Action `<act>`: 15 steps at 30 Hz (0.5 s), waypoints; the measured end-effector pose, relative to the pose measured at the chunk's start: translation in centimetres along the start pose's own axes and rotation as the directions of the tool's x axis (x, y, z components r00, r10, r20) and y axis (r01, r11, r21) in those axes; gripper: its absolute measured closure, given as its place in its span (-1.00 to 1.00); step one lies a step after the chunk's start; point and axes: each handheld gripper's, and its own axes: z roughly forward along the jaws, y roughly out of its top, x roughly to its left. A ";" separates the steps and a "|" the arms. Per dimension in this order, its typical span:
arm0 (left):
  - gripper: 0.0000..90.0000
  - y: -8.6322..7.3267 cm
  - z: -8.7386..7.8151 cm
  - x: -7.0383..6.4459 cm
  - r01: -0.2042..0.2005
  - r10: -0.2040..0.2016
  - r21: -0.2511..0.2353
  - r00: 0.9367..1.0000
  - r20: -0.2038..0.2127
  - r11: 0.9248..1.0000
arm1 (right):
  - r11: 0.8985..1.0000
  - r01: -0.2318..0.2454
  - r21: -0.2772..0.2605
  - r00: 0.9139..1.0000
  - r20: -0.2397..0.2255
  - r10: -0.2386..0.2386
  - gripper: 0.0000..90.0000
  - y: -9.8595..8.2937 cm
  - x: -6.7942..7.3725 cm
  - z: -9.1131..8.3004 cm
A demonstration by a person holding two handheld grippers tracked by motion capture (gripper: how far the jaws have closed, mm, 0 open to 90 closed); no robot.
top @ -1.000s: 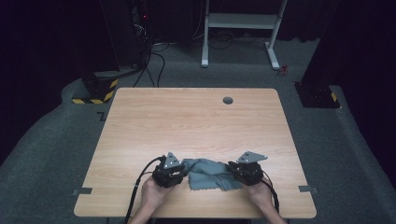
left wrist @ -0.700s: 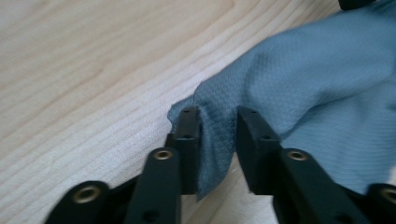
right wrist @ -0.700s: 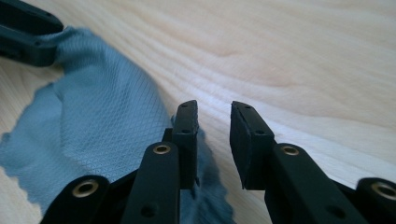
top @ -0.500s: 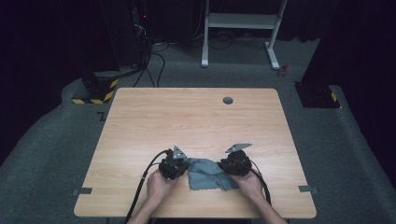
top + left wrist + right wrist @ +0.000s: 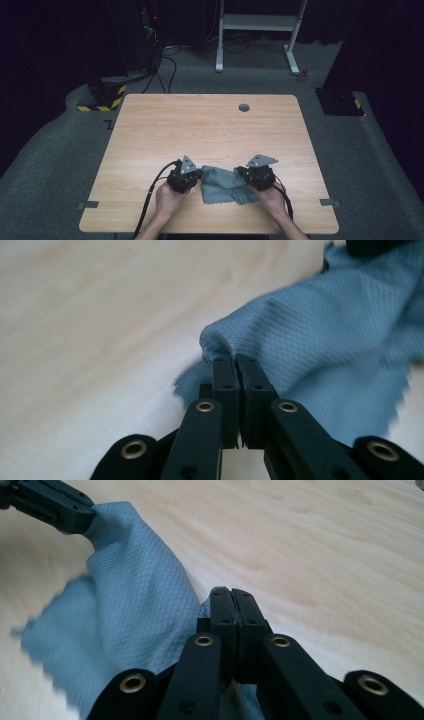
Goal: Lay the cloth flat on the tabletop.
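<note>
Cloth (image 5: 223,183) sits at the table's (image 5: 210,130) six o'clock edge, bunched narrower than a second ago: your left claw (image 5: 235,359) and right claw (image 5: 231,592) each clench a corner, ready to fold.

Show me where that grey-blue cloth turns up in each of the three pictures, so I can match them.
High view: the cloth lies near the table's front edge, between the two grippers.
Left gripper view: it spreads over the right half, one corner pinched at centre by the left gripper.
Right gripper view: it fills the left side, an edge pinched by the right gripper.
Shared landmark: the pale wooden tabletop beneath it.
</note>
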 end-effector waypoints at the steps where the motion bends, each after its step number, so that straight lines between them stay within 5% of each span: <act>1: 0.94 -0.6 0.2 -0.3 -0.013 0.012 0.025 1.000 0.008 1.000 | 1.000 0.018 0.014 1.000 0.002 -0.018 0.98 -0.6 0.3 -0.1; 3: 0.92 -1.9 0.7 -0.7 -0.007 0.004 0.063 0.999 0.038 0.998 | 0.999 0.032 0.044 0.999 -0.003 -0.032 0.98 -1.9 0.8 0.0; 7: 0.89 -2.4 0.3 -0.9 -0.004 0.001 0.064 0.999 0.046 0.998 | 0.996 0.022 0.083 1.000 -0.020 -0.020 0.97 -3.9 0.9 0.3; 10: 0.85 -2.1 -0.3 -0.8 -0.022 0.020 0.058 0.999 0.036 0.998 | 0.998 -0.003 0.067 1.000 -0.013 0.004 0.98 -3.6 0.5 0.0; 15: 0.86 -1.8 -0.9 -0.1 0.004 -0.005 0.034 1.000 0.031 0.999 | 0.999 -0.027 0.022 0.999 0.027 0.027 0.98 -2.4 -0.6 -0.4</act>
